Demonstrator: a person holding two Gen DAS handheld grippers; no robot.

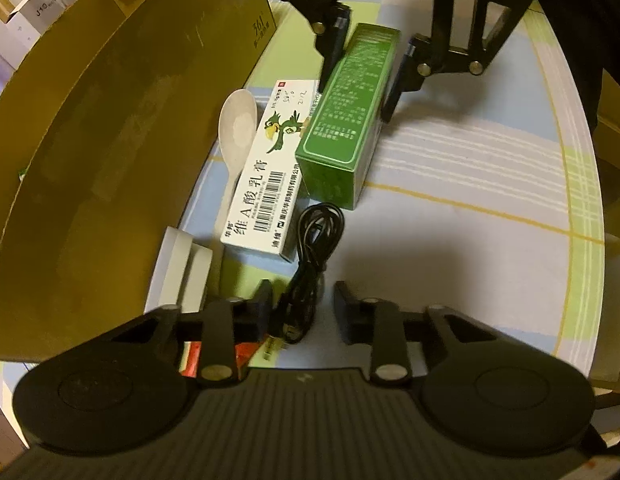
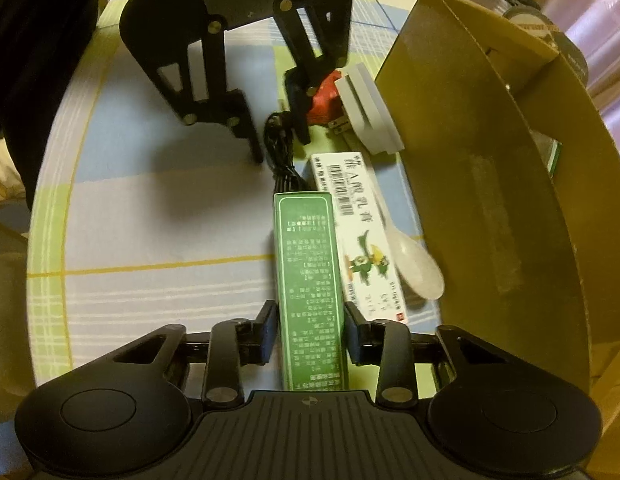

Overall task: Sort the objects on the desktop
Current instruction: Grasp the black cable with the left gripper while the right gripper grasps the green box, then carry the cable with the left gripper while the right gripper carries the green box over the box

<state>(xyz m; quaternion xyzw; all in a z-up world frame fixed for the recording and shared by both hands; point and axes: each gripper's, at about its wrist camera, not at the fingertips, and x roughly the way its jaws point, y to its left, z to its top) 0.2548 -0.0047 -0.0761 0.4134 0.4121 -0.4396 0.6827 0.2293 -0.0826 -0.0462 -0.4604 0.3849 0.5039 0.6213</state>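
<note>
Right tongs (image 2: pixel 310 334) flank the green carton (image 2: pixel 310 280), pads seemingly touching its sides, grip unconfirmed; left tongs (image 1: pixel 304 308) apart around the black cable (image 1: pixel 310 264); pickup step, next likely lifting into the cardboard box (image 2: pixel 490 200) beside the desk (image 2: pixel 150 220).

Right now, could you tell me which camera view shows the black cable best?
The left wrist view: the black cable lies coiled, running between that gripper's open fingers. The right wrist view shows only part of it, beyond the green box.
</note>
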